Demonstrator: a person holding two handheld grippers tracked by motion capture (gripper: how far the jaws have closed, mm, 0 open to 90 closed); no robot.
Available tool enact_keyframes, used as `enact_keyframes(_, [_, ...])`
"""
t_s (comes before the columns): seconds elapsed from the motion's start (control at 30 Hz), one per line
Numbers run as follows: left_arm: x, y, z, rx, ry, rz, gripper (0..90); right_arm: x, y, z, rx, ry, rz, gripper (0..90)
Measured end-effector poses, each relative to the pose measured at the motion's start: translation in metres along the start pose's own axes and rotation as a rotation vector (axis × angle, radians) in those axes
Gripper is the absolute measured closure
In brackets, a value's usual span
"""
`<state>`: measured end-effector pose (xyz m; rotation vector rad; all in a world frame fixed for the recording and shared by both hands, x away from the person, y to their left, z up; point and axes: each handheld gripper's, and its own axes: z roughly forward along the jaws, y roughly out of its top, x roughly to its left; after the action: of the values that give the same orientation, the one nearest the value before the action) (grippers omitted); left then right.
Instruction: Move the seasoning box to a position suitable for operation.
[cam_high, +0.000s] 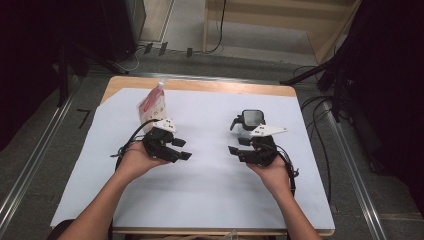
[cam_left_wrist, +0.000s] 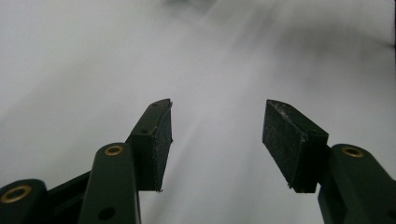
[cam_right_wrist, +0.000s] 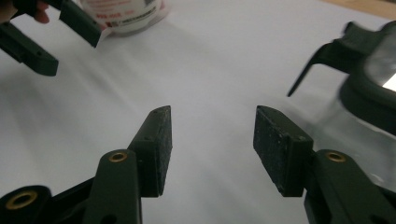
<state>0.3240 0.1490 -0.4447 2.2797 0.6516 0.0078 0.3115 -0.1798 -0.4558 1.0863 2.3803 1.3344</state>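
red-white pouch (cam_high: 152, 103) behind left gripper (cam_high: 181, 149), glass jug (cam_high: 251, 121) beside right gripper (cam_high: 236, 145)

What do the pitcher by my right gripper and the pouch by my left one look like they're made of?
The pitcher looks like clear glass or hard plastic: its see-through wall shows the sheet behind, under a matte black lid and handle, probably plastic. The pouch looks like thin glossy plastic film, white with red print, with creased, pinched edges.
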Motion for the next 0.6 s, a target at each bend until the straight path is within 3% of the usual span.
enact_keyframes(0.17, [0.000,-0.001,-0.002,0.002,-0.001,0.002,43.6,-0.007,0.001,-0.011,-0.040,-0.016,0.033,46.7])
enact_keyframes(0.4, [-0.002,-0.001,-0.009,-0.021,0.014,-0.003,43.8,-0.020,0.000,-0.018,-0.044,-0.094,0.061,43.6])
enact_keyframes(0.5, [-0.001,-0.003,-0.011,-0.009,0.029,-0.010,43.9,-0.033,-0.002,-0.026,-0.064,-0.114,0.122,43.9])
enact_keyframes(0.6, [0.000,-0.003,-0.012,-0.018,0.034,-0.013,43.8,-0.038,-0.005,-0.024,-0.056,-0.138,0.137,41.5])
